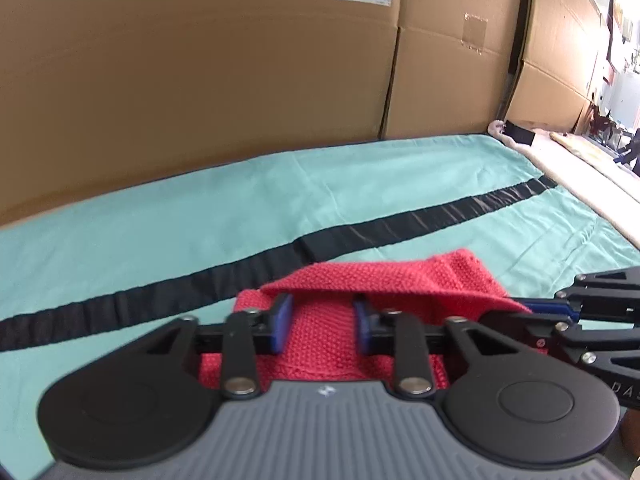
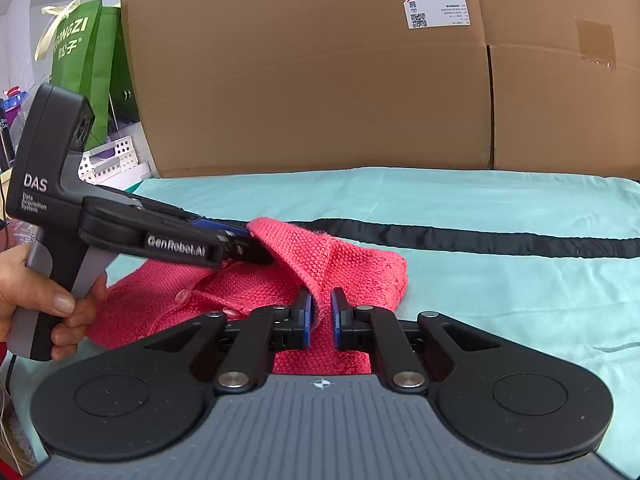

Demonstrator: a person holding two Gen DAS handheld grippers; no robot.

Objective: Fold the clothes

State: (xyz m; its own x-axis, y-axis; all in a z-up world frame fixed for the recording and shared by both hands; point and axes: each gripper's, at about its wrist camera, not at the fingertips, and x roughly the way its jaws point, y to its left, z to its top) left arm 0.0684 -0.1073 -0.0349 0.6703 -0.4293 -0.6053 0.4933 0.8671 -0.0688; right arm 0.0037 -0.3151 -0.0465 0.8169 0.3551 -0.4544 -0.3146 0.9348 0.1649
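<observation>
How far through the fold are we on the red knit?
Partly done: the red knit garment is already bunched and doubled on the teal sheet. In hand: a raised flap arches between the two grippers; the right gripper looks nearly closed on its edge, while the left gripper is open under the flap. Left: lay the flap down and flatten it.

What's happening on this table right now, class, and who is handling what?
A person is folding a red knitted garment on a teal cloth with a black stripe, using two handheld grippers. The right gripper pinches a raised fold of the knit between its blue pads. The left gripper has its fingers apart, one on each side of the fabric beneath a lifted edge. Part of the garment lies flat; part is lifted mid-fold. Cardboard boxes stand behind.
</observation>
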